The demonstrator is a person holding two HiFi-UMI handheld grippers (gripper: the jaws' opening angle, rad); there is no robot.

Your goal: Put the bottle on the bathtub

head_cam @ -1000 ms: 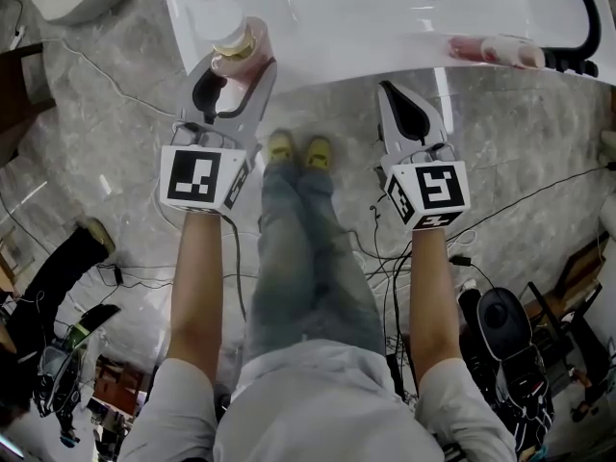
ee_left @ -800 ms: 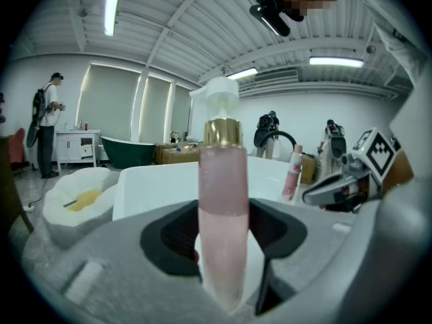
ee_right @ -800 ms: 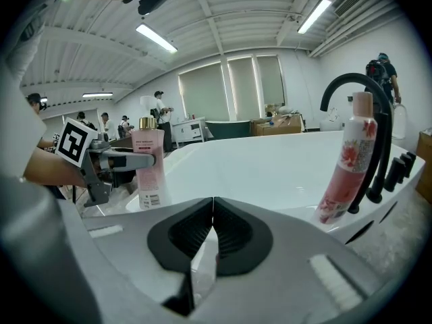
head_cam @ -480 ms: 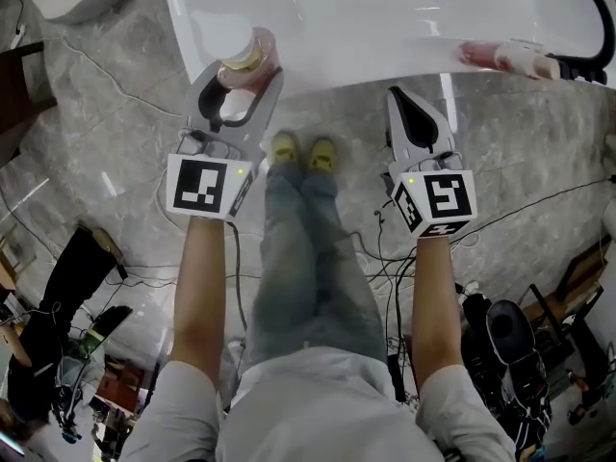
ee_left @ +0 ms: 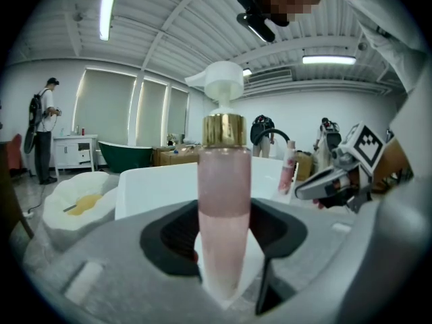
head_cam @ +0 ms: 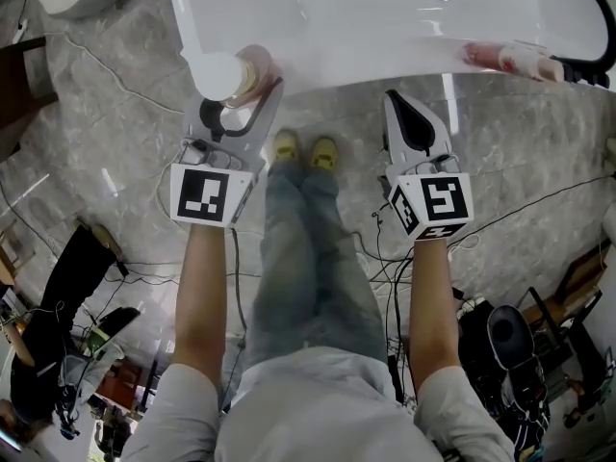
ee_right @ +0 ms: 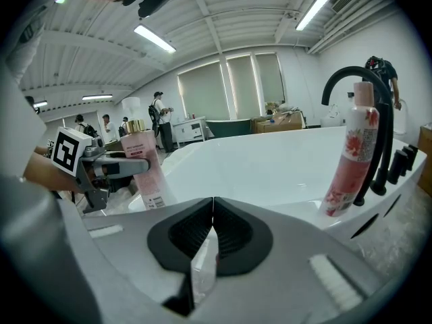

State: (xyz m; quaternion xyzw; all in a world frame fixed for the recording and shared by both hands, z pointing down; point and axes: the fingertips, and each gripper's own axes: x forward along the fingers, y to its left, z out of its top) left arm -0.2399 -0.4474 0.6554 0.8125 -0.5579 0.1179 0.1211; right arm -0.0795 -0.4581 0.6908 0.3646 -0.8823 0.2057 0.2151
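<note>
Nearest to me, the left hand-held gripper (head_cam: 241, 92) was closed on the pink bottle (head_cam: 225, 73). Its jaws stood fairly wide and both pads pressed on the sides of the body. In the left gripper view the bottle (ee_left: 225, 201) stood upright between the jaws, with a gold collar and a white pump on top. The right hand-held gripper (head_cam: 393, 99) held nothing; its jaws were together, tip against tip, in its own view (ee_right: 212, 208). Both pointed toward the white bathtub (head_cam: 366, 17) in front of me, over the grey marble floor (head_cam: 106, 114).

The bottle was at the near left corner of the bathtub, over the rim. I could not tell if its base touched the rim. From the right gripper view it (ee_right: 145, 167) stood just beside the tub's edge.

Further along the near rim, to my right, a second pink bottle (head_cam: 510, 58) stood beside a black faucet (ee_right: 351, 76).
</note>
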